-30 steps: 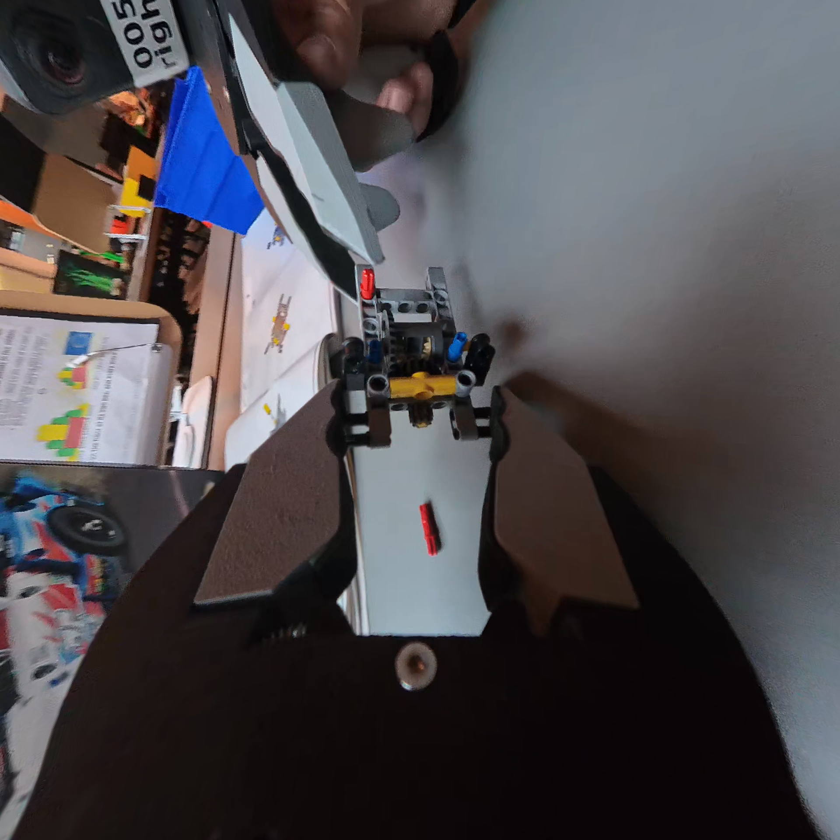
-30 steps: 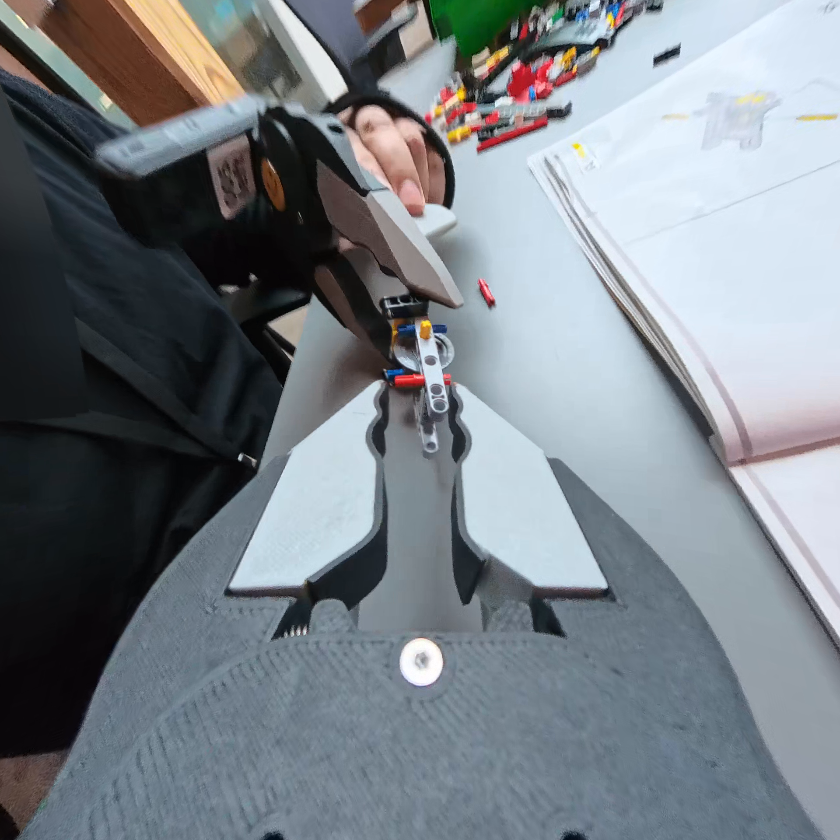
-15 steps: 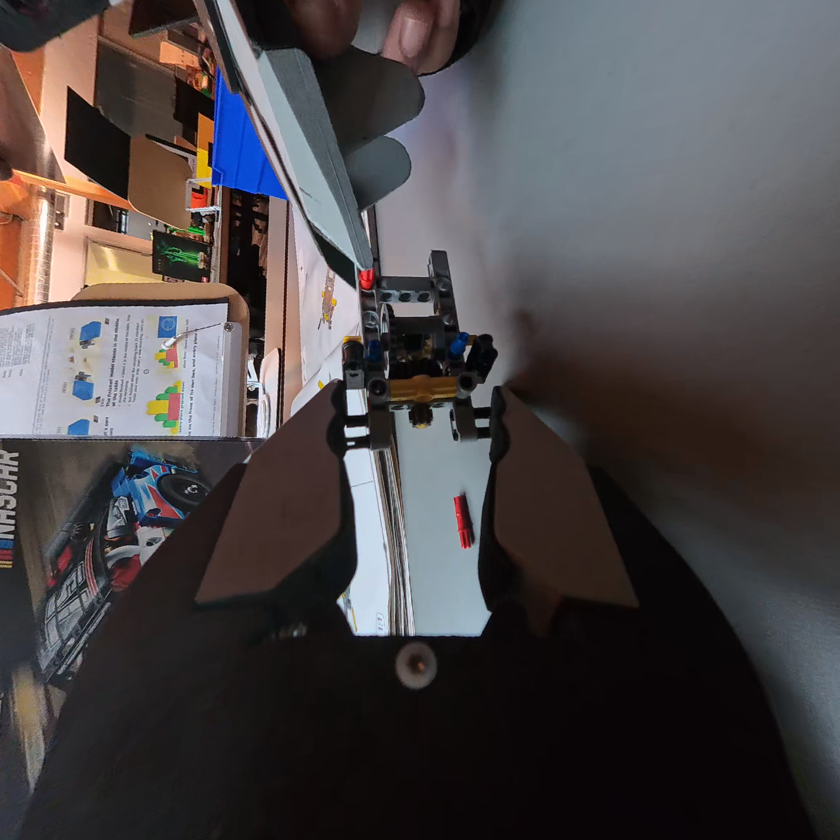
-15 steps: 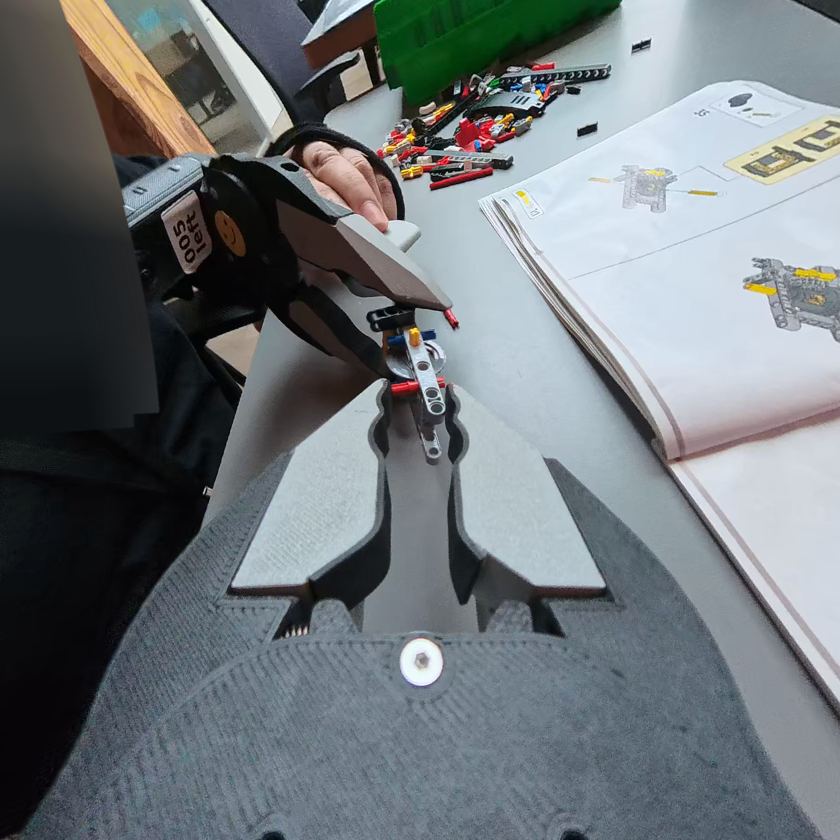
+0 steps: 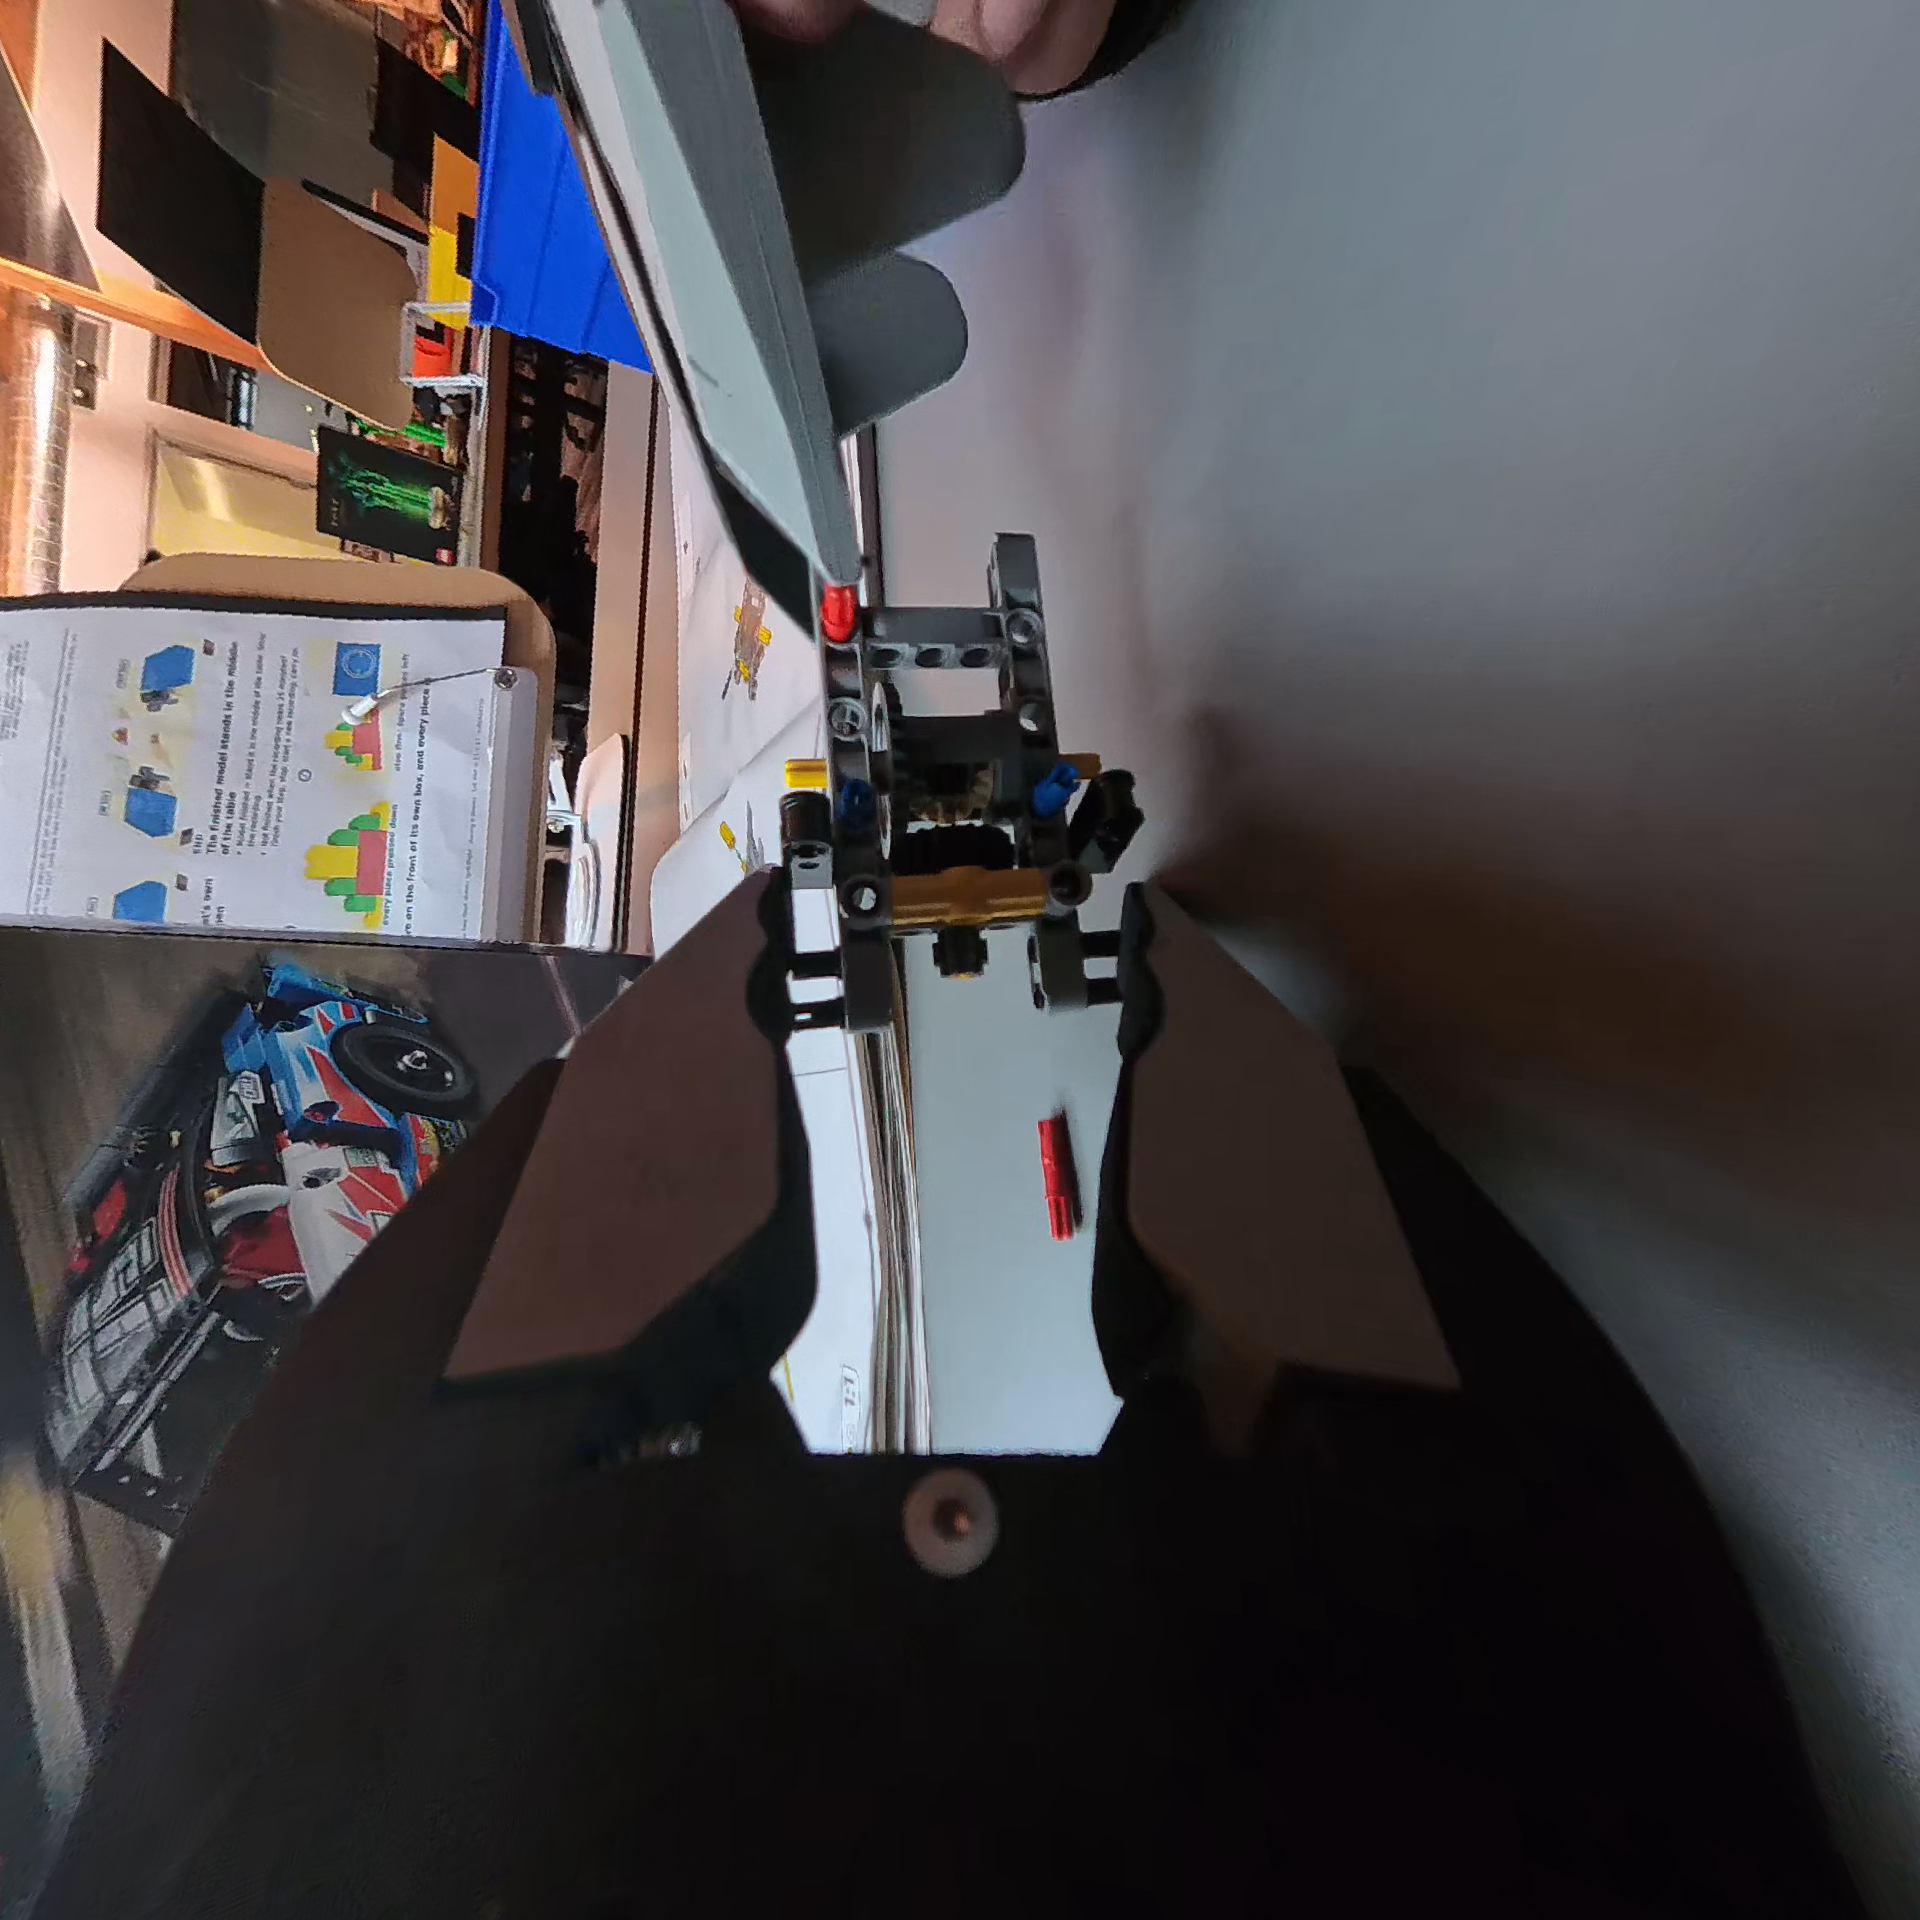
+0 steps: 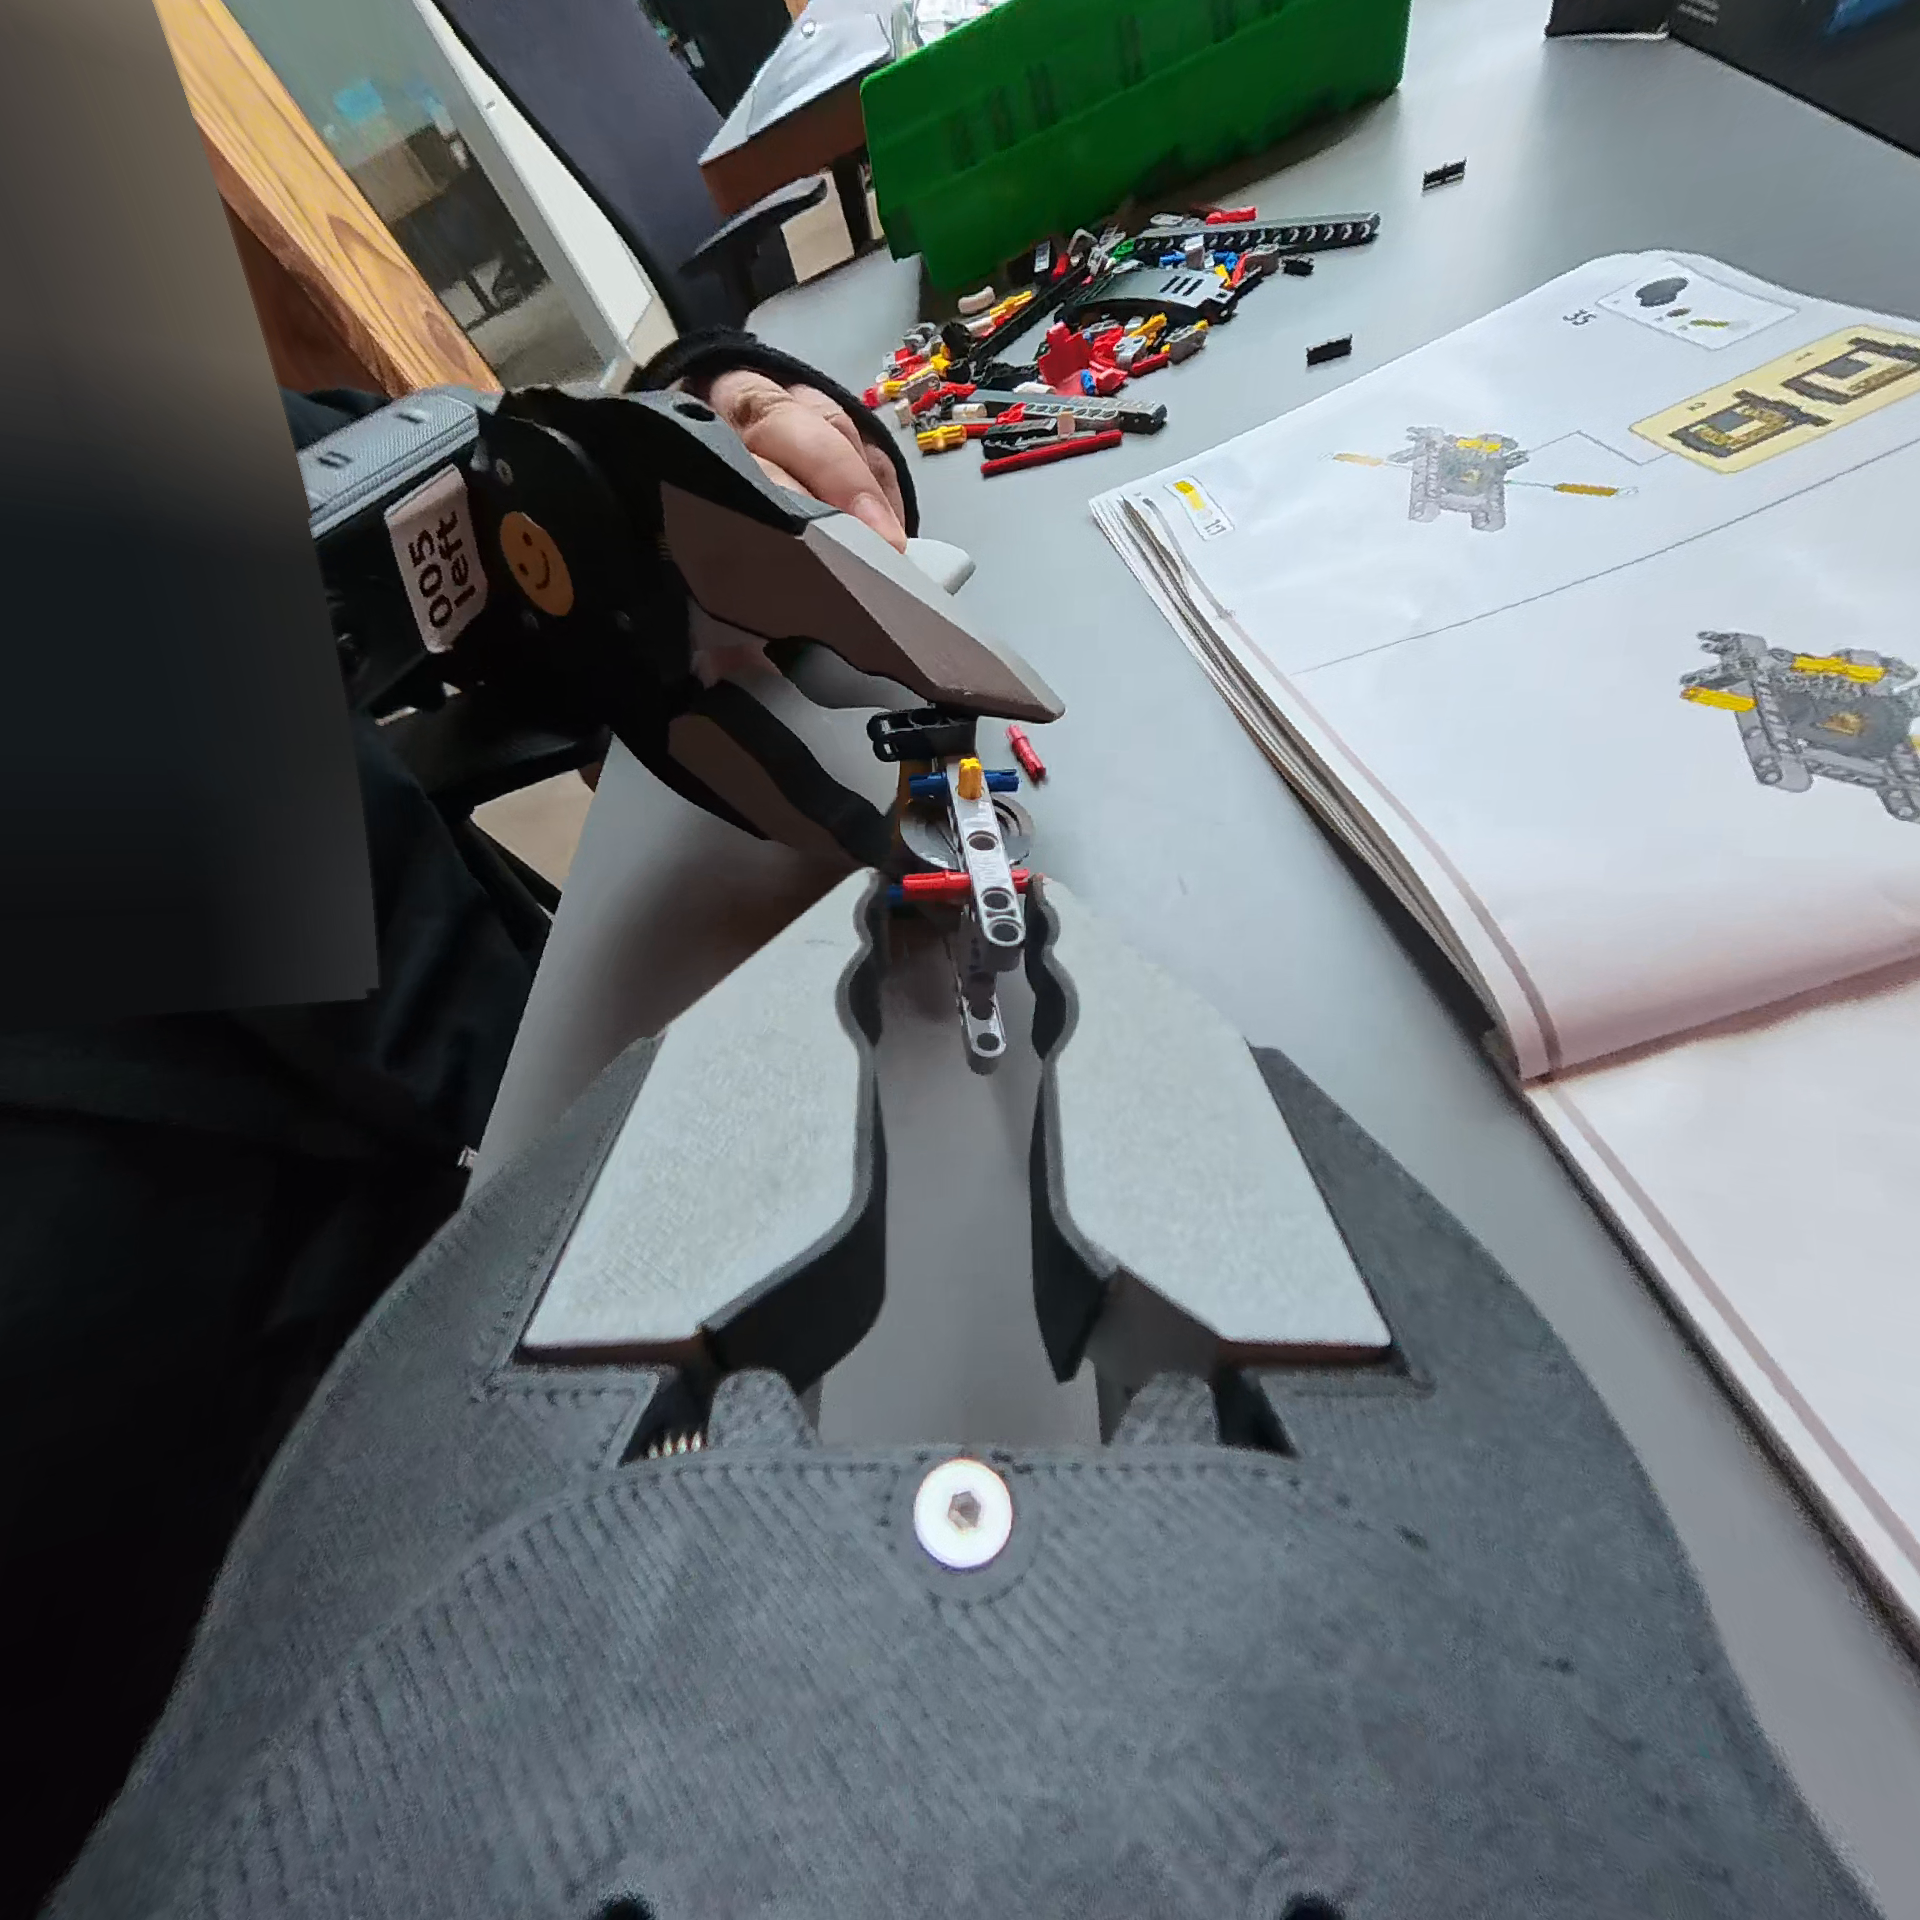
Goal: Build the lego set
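A small Technic assembly (image 5: 940,790) of dark grey beams with yellow, blue and black pins is held between the fingertips of my left gripper (image 5: 945,935), which is shut on it just above the grey table (image 6: 1195,831). In the right wrist view the assembly (image 6: 982,842) is seen edge-on, a light grey beam pointing toward me. My right gripper (image 6: 956,904) is closed on the ends of a red pin (image 6: 932,884) that crosses this beam. In the left wrist view my right gripper (image 5: 831,561) comes in from the top, its tip on the red pin (image 5: 837,613).
An open instruction booklet (image 6: 1558,675) lies to the right. A pile of loose pieces (image 6: 1091,343) and a green bin (image 6: 1122,114) sit at the back. A loose red pin (image 6: 1025,750) lies by the assembly. The set's box (image 5: 208,1195) stands at the left. Some 5 cm of space lies between my two pairs of fingers.
My right gripper has moved forward, so the red pin now sits between its fingertips. Both views have swung a little; my left gripper keeps its hold on the assembly.
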The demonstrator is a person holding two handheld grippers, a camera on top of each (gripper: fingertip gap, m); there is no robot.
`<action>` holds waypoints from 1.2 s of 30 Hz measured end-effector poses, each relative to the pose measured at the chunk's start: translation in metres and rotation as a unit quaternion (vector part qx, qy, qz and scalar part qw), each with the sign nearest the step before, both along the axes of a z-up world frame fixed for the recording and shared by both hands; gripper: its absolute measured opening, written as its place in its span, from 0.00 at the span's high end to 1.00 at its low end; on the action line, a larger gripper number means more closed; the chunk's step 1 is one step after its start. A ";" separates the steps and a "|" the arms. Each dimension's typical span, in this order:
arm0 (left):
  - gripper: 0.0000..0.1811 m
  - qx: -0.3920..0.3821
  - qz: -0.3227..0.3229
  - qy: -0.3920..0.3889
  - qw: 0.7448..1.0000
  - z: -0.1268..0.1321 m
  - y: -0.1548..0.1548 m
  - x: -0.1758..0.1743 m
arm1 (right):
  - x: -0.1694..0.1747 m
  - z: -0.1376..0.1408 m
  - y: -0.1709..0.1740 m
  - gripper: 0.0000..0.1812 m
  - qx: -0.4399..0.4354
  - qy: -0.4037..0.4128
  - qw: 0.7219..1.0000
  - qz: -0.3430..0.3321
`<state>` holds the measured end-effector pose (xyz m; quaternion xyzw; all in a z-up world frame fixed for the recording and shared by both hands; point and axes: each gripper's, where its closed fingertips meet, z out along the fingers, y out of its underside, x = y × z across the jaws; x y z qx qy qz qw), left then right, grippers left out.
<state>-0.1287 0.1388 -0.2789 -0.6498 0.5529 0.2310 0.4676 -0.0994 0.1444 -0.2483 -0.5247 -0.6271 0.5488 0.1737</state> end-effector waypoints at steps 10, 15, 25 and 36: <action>0.66 0.004 0.023 0.011 1.000 0.000 0.000 0.000 | -0.005 -0.004 0.005 0.88 0.033 -0.012 0.998 -0.047; 0.66 -0.006 0.024 -0.007 1.000 -0.001 -0.001 -0.001 | -0.005 -0.001 0.002 0.90 0.028 -0.007 0.999 -0.031; 0.67 -0.005 0.034 -0.013 0.999 -0.001 0.000 -0.002 | -0.011 -0.007 0.010 0.90 0.054 -0.014 0.997 -0.047; 0.66 -0.062 0.019 -0.097 0.993 -0.004 0.003 -0.001 | -0.002 0.009 0.012 0.85 0.057 0.056 0.997 -0.007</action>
